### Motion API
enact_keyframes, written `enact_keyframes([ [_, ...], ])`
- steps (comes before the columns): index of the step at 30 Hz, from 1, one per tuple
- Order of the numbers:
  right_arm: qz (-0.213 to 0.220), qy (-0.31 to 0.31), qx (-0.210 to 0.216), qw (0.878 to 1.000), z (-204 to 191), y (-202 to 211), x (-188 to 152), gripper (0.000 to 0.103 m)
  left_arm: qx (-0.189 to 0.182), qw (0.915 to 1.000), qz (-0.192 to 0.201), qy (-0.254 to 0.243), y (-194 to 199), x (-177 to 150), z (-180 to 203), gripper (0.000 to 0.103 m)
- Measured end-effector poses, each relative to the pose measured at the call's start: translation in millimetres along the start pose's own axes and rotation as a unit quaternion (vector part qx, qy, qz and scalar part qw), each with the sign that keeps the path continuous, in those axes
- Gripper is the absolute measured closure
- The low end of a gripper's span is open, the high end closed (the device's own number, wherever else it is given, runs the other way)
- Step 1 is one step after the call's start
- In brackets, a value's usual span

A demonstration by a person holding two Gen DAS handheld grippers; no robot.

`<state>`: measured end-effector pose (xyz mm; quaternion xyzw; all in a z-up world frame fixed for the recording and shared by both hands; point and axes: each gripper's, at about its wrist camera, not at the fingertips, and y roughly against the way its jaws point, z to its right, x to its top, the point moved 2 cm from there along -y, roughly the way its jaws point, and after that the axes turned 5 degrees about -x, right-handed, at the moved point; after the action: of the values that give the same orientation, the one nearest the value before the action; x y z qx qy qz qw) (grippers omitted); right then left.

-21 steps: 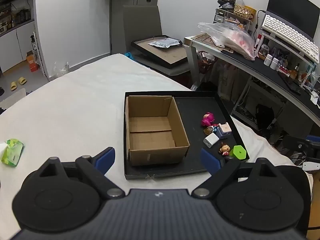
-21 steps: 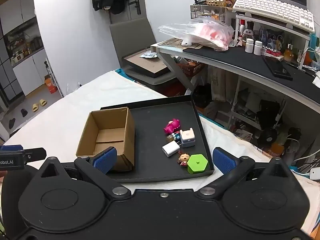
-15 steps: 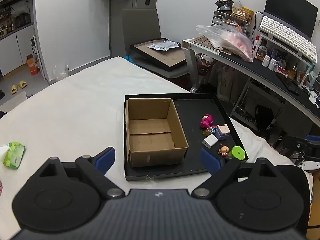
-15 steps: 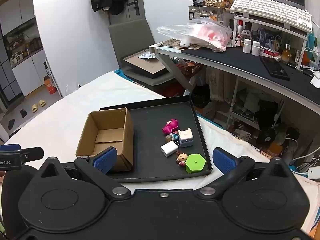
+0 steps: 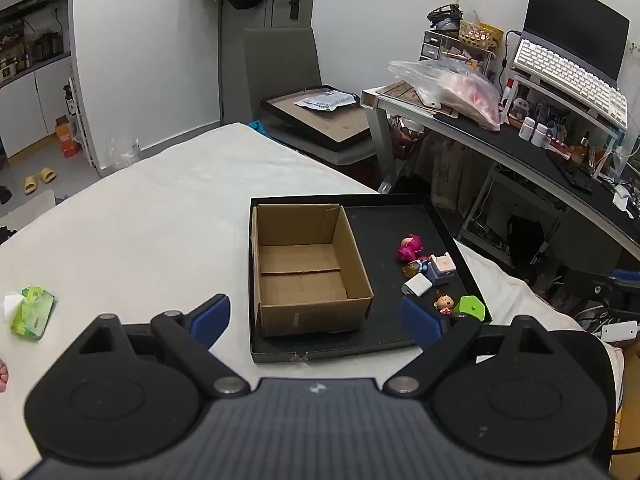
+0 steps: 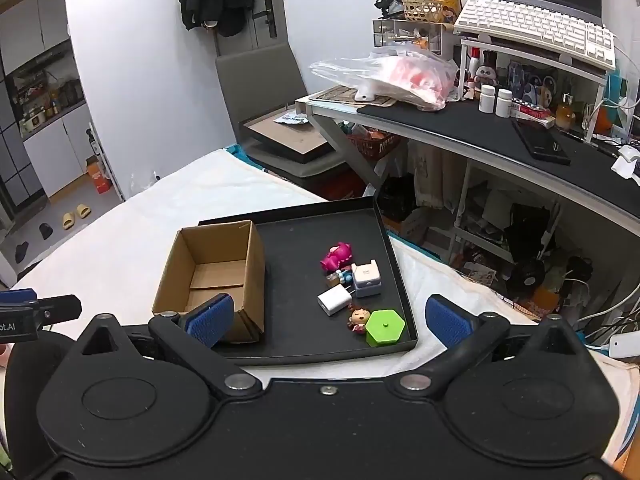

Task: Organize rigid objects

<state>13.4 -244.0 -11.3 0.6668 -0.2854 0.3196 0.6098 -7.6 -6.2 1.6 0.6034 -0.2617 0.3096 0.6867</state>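
A black tray (image 5: 400,340) (image 6: 396,248) lies on the white table. An open, empty cardboard box (image 5: 308,268) (image 6: 216,268) fills its left half. To the right lie small toys: a pink figure (image 5: 409,246) (image 6: 337,256), a white cube (image 5: 442,266) (image 6: 366,278), a white charger (image 5: 416,284) (image 6: 335,299), a small doll (image 5: 443,303) (image 6: 357,316) and a green hexagonal box (image 5: 470,308) (image 6: 385,327). My left gripper (image 5: 316,318) hovers open before the box. My right gripper (image 6: 327,320) hangs open before the toys, holding nothing.
A green tissue pack (image 5: 32,312) lies at the table's left edge. Beyond the table's right side runs a cluttered black desk (image 6: 500,136) with a keyboard (image 6: 536,28). A grey chair (image 5: 288,68) carrying a framed board stands behind the table.
Both grippers have drawn back slightly, so the tray and box sit a little lower and smaller in each view. Nothing on the tray has moved.
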Motion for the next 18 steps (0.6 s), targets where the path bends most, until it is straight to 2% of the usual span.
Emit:
enact_keyframes([
  [18,-0.003,0.001,-0.001,1.000,-1.8,-1.5,-2.3,0.000,-0.002,1.0000,0.003,0.005,3.4,-4.6,0.0,0.011],
])
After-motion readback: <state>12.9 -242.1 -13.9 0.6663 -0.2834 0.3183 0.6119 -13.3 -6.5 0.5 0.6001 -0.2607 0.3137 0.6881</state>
